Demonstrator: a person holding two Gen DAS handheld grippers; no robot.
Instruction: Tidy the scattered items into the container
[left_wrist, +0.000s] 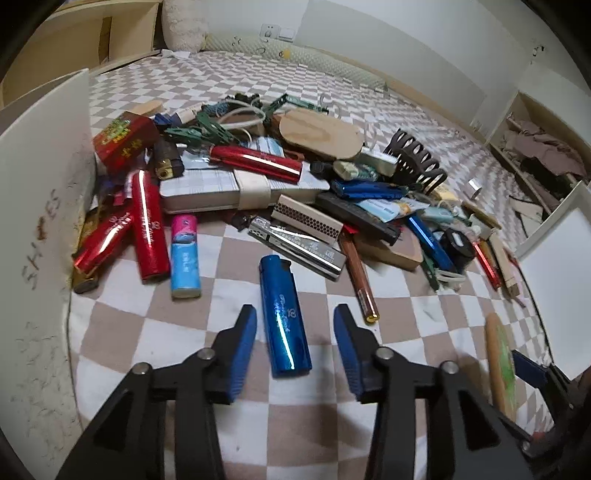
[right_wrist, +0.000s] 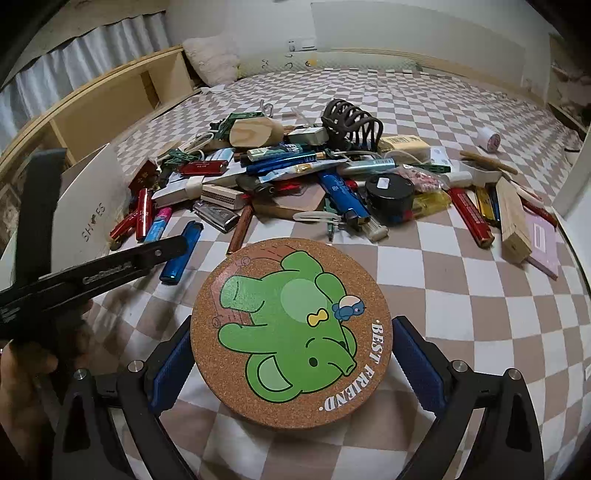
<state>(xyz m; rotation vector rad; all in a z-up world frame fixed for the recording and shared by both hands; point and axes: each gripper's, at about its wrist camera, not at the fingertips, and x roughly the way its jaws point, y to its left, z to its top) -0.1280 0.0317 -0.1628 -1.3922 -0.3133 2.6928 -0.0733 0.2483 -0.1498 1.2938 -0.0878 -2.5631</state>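
Two grippers work over a checkered bedspread (left_wrist: 332, 295) strewn with small clutter. Between the blue pads of the left gripper (left_wrist: 295, 345) lies a blue lighter (left_wrist: 284, 317), flat on the cloth and pointing away along the fingers; the jaws stand apart with a gap on both sides, so the lighter is released, not pinched. Just beyond the jaw tips sits the heap: a pink-and-blue lighter (left_wrist: 184, 256) and red lighters (left_wrist: 149, 229) ahead to the left, a harmonica (left_wrist: 299, 243) and a matchbox (left_wrist: 308, 221) straight ahead, a wooden oval block (left_wrist: 319, 134) farther off. A white box wall (left_wrist: 44, 192) rises at the left of the jaws.

The right gripper (right_wrist: 291, 363) clasps a round cork coaster (right_wrist: 291, 332) printed with a green elephant, one pad against each side of its rim, it seems, though the contact at the edges is partly hidden. Past the coaster lie a black round tin (right_wrist: 389, 195) and a wooden stick (right_wrist: 511, 225).
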